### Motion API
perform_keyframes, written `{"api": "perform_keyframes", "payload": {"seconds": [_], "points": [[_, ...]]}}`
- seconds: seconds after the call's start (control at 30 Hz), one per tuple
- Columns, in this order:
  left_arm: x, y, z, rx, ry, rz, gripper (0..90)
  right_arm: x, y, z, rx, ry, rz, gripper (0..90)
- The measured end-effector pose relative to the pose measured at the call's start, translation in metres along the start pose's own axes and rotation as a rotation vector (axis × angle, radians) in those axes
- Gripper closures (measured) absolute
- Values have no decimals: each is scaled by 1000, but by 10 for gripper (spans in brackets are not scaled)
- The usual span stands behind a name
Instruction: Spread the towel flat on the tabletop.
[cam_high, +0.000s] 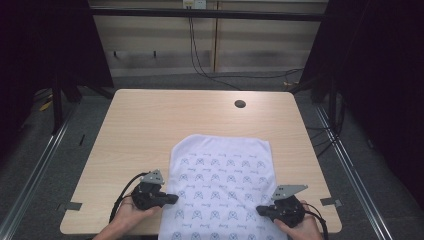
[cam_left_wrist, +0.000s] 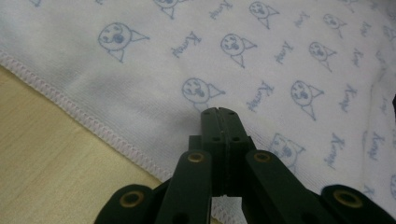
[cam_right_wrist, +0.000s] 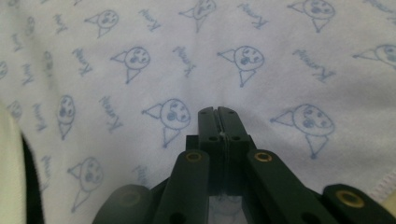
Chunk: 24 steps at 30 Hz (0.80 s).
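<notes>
Clearly, I had both tools clamped: the left gripper and right gripper pinched opposite side hems of the white blue-printed cotton cloth lying at the wooden table's near edge.

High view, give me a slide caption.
Both grippers, left and right, closed at opposite edges of a patterned white cloth on the table.

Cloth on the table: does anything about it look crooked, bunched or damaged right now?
Nothing stands out. The cloth lies flat on the table, its near end hanging over the front edge. A hand-held gripper sits at each side edge, left and right, jaws shut. The stitched hem looks intact.
</notes>
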<state>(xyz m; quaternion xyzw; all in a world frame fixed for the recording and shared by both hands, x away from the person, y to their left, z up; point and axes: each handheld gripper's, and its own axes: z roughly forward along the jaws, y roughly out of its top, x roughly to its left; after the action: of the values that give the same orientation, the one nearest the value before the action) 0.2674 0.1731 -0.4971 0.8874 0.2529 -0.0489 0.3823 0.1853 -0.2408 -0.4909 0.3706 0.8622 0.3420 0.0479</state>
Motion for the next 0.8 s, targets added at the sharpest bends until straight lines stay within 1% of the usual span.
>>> {"api": "perform_keyframes", "payload": {"seconds": [0.03, 0.07, 0.1, 0.17, 0.2, 0.23, 0.27, 0.3, 0.33, 0.37, 0.4, 0.43, 0.47, 0.5, 0.53, 0.57, 0.6, 0.67, 0.7, 0.73, 0.77, 0.8], "points": [[-1, 0, 0, 0, -4, -1, 900, 3, -1, -1, 6, -7, 3, 895], [-2, -1, -1, 5, 6, 2, 900, 3, -1, -1, 3, -5, 2, 894], [-4, -2, -1, 5, 1, 6, 900, 4, -1, -1, 6, -2, 4, 894], [-6, -4, -3, 10, -18, -8, 900, 2, -2, -1, 5, 15, 16, 894], [-7, -5, -4, 21, -28, -5, 900, 1, -2, -2, 9, 16, 27, 893], [-9, -7, -5, 31, -37, -10, 900, 0, -2, -1, 5, 23, 22, 893], [-12, -9, -6, 33, -43, 15, 900, 0, -2, -1, 2, 30, 23, 889], [-11, -8, -8, 41, -40, 17, 900, 1, -2, -2, -14, 38, 17, 879], [-11, -8, -9, 21, -50, 4, 900, 1, 0, -4, -39, 60, 18, 864], [-9, -6, -11, -11, -59, -3, 900, 0, 1, -6, -64, 63, 26, 856], [-8, -3, -13, -38, -56, -14, 878, -3, 4, -7, -89, 68, 48, 857], [-6, 0, -15, -62, -49, -17, 838, -6, 6, -7, -102, 67, 54, 853], [-3, 5, -17, -85, -32, -16, 823, -9, 8, -7, -114, 58, 56, 835], [-1, 7, -19, -93, -28, -12, 808, -14, 10, -7, -125, 51, 63, 798], [2, 10, -20, -116, -27, -9, 801, -17, 11, -7, -132, 46, 67, 760], [6, 13, -21, -124, -32, -1, 801, -22, 13, -6, -140, 32, 75, 727], [11, 16, -21, -129, -18, -11, 798, -26, 14, -7, -149, 23, 83, 703], [21, 19, -20, -128, -6, -39, 777, -33, 17, -10, -182, -6, 98, 633], [24, 21, -19, -129, 3, -43, 764, -37, 18, -13, -205, -14, 107, 606], [29, 23, -19, -129, 9, -57, 757, -39, 19, -15, -214, -19, 108, 585], [32, 24, -19, -134, 13, -60, 745, -44, 20, -17, -225, -40, 110, 567], [36, 25, -20, -151, 19, -63, 734, -47, 21, -17, -233, -45, 110, 564]]}}
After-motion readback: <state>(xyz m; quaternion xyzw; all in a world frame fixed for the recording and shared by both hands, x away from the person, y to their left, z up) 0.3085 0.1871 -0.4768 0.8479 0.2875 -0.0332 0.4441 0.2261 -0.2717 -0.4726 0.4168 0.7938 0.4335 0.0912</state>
